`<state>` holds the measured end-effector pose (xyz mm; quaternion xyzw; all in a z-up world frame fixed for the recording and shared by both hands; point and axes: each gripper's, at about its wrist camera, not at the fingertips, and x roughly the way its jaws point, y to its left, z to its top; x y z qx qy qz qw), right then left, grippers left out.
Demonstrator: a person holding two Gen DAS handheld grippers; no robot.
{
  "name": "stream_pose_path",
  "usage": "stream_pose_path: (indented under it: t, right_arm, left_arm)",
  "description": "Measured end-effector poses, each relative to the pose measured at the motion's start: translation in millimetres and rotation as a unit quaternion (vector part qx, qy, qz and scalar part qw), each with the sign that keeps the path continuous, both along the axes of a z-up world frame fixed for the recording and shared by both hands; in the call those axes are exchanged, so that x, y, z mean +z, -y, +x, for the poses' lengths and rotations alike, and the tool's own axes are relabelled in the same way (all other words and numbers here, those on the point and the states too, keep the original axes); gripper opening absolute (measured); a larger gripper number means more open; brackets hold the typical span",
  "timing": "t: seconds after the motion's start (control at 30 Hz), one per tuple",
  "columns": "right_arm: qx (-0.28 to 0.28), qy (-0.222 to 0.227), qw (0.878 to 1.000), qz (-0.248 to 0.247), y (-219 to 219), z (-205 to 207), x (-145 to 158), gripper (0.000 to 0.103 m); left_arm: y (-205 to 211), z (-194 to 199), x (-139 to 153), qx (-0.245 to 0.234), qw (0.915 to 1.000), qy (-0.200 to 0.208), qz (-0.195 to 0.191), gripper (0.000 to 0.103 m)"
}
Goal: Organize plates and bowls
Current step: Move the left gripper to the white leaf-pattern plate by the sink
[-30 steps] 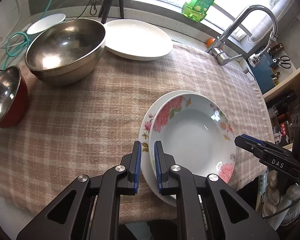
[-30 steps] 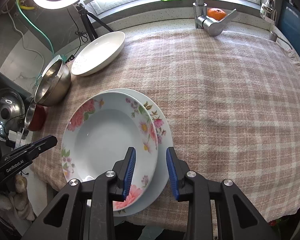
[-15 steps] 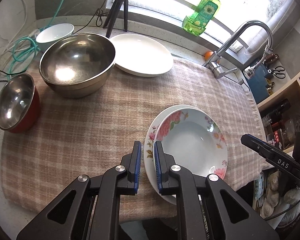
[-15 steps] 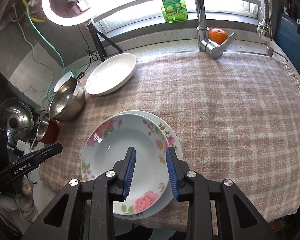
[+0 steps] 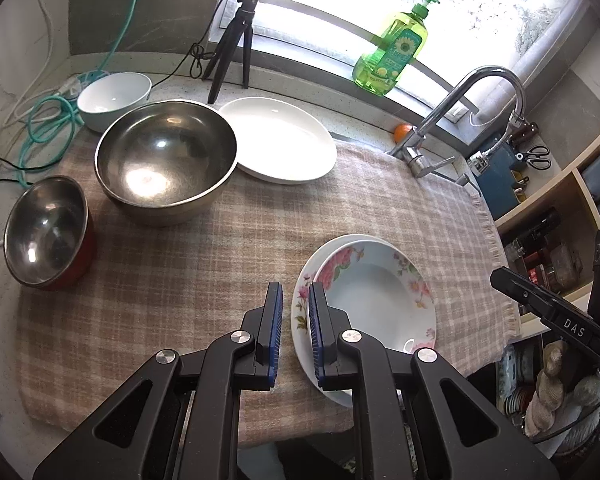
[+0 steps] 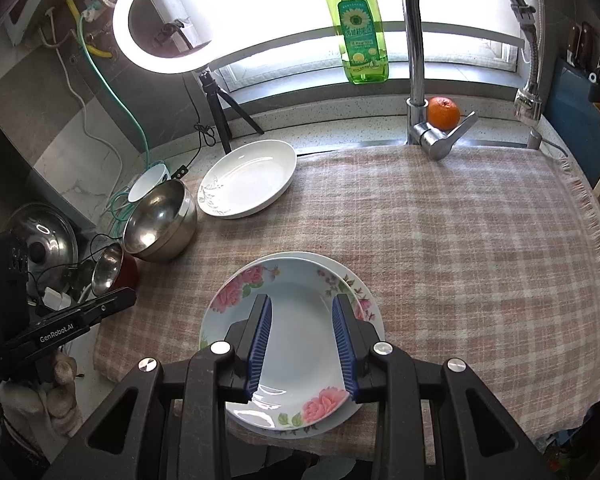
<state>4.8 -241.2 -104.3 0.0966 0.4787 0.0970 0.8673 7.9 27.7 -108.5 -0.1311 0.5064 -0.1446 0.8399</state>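
Floral plates: two flowered plates (image 6: 296,344) are stacked, the upper (image 5: 376,300) offset slightly on the lower, near the front edge of the checked cloth (image 6: 460,240).
Right gripper (image 6: 303,348): it is held above the stack; the blue pads (image 6: 260,344) stand apart with nothing between them and touch no plate.
Left gripper (image 5: 294,332): it is held above the cloth at the stack's left rim; the pads are nearly together, a narrow gap is left, and nothing is gripped.
White plate (image 5: 280,140): it is set at the far edge of the cloth, beside the large steel bowl (image 5: 166,160).
Small bowls: a red-sided steel bowl (image 5: 48,232) is placed at the cloth's left edge; a white bowl (image 5: 114,98) is seen behind the large one.
Surroundings: a tap (image 6: 420,80), an orange (image 6: 443,112), a green detergent bottle (image 6: 358,32) and a ring light (image 6: 160,16) on a tripod are ranged along the window.
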Motion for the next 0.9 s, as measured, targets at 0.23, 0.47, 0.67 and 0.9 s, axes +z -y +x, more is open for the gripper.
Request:
stream_pose_path:
  t: [0.23, 0.47, 0.67, 0.9]
  right_arm:
    - [0.015, 0.015, 1.0, -0.003, -6.9, 12.9, 32.2, 0.029]
    - [0.077, 0.042, 0.996, -0.033, -10.2, 64.9, 61.4, 0.029]
    - [0.166, 0.034, 0.985, -0.028, -13.3, 135.2, 58.5, 0.029]
    - [0.241, 0.0, 0.97, -0.02, -20.5, 213.6, 34.1, 0.029]
  left_arm:
    - [-11.4, 12.1, 10.7, -0.001, 0.9998, 0.009, -0.019, 0.015]
    - [-12.4, 31.8, 12.7, 0.045, 0.9987, 0.006, -0.024, 0.015]
    - [-1.0, 43.7, 5.3, 0.119, 0.9922, -0.009, -0.035, 0.015]
    - [16.5, 57.8, -2.6, 0.202, 0.9781, -0.02, -0.047, 0.015]
